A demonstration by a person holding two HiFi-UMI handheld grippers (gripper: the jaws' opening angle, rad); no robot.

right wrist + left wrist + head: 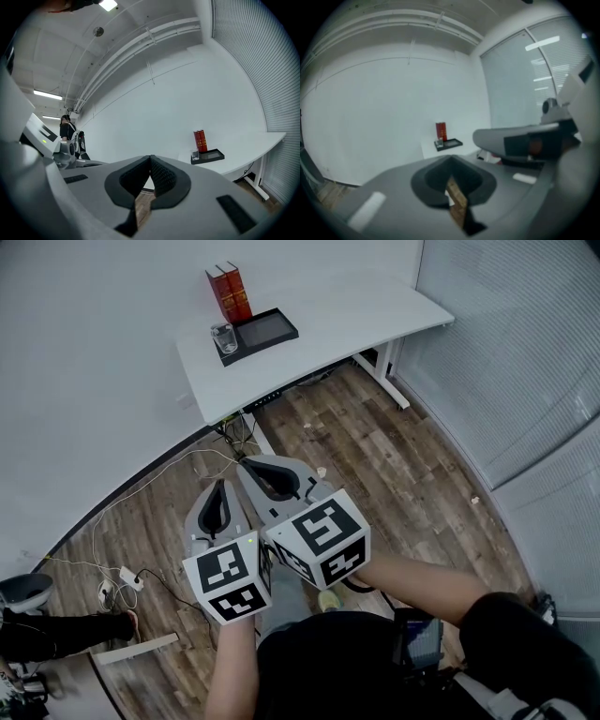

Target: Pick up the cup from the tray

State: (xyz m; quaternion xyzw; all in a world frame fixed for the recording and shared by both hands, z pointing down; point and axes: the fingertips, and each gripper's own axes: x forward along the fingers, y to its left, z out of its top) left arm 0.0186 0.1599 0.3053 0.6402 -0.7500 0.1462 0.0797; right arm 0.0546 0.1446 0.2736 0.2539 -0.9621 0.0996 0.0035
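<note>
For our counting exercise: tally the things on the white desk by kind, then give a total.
Red boxes: 2
Glass cup: 1
Black tray: 1
Total: 4

A white table (356, 320) bears a black tray (267, 329) and two upright red boxes (230, 293).

The desk (366, 315) is bare along its front edge and right end, so there is free passage there. At the back edge, red boxes (230, 292) stand close behind the cup (224, 337) — no way in from behind.
</note>
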